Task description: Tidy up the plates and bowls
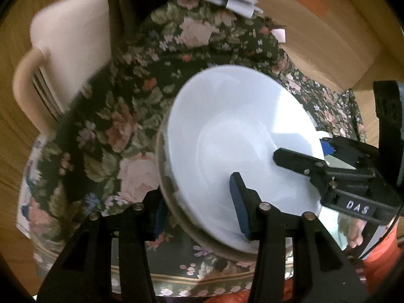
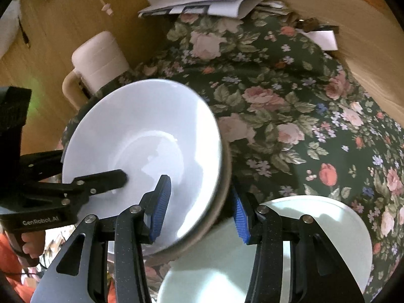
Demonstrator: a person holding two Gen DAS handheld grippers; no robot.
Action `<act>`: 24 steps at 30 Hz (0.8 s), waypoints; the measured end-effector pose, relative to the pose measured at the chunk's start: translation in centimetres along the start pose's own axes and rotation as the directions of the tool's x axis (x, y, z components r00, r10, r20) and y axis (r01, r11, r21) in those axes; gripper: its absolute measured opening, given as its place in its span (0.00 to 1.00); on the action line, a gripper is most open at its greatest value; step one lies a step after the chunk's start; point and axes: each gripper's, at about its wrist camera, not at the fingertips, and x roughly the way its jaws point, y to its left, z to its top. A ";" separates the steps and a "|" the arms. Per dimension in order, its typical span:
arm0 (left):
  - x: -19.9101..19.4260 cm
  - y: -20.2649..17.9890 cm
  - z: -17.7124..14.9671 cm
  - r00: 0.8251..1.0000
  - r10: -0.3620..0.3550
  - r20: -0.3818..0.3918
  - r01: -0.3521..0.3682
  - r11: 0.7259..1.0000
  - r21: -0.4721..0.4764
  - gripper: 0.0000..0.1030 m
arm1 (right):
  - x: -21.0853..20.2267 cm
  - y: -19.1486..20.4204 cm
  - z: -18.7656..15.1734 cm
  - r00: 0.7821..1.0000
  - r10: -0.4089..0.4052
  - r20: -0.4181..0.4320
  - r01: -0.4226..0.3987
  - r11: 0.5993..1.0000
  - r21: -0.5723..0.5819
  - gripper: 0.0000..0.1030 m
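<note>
White bowl (image 2: 141,136): glossy glazed ceramic, smooth; outer wall looks matt grey-beige. Pale plate (image 2: 328,227): smooth, glossy. Tablecloth (image 2: 277,101): printed floral cloth, matt. Chair (image 1: 68,50): cream plastic, smooth, matt. Floor (image 1: 328,38): wood-look, w/ slight sheen. Gripper finger pads (image 2: 161,209): ribbed blue rubber; arms matt black plastic w/ metal pins. Papers (image 2: 207,0): matt.

Your bowl (image 2: 141,156) sits tilted over the tablecloth (image 2: 277,106). A plate (image 2: 328,227) lies to its right; papers (image 2: 209,0) lie behind.
</note>
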 end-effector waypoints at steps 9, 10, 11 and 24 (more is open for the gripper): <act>-0.1 -0.1 -0.3 0.999 0.006 0.035 -0.005 1.000 -0.013 0.46 | 0.4 0.4 -0.1 1.000 -0.015 -0.003 0.015 0.999 0.030 0.30; -0.1 -0.1 -0.3 0.999 0.010 0.037 -0.009 1.000 -0.018 0.46 | 0.4 0.2 -0.2 1.000 -0.010 0.000 0.010 0.999 0.040 0.29; -0.2 -0.1 -0.2 0.999 0.016 0.041 -0.015 1.000 -0.021 0.46 | 0.5 0.1 -0.1 1.000 -0.003 -0.001 0.003 0.999 0.048 0.28; -1.6 -1.7 0.4 0.991 0.078 0.106 -0.074 0.997 -0.033 0.46 | -2.0 -0.2 -0.3 0.996 -0.025 0.081 0.019 0.997 0.075 0.28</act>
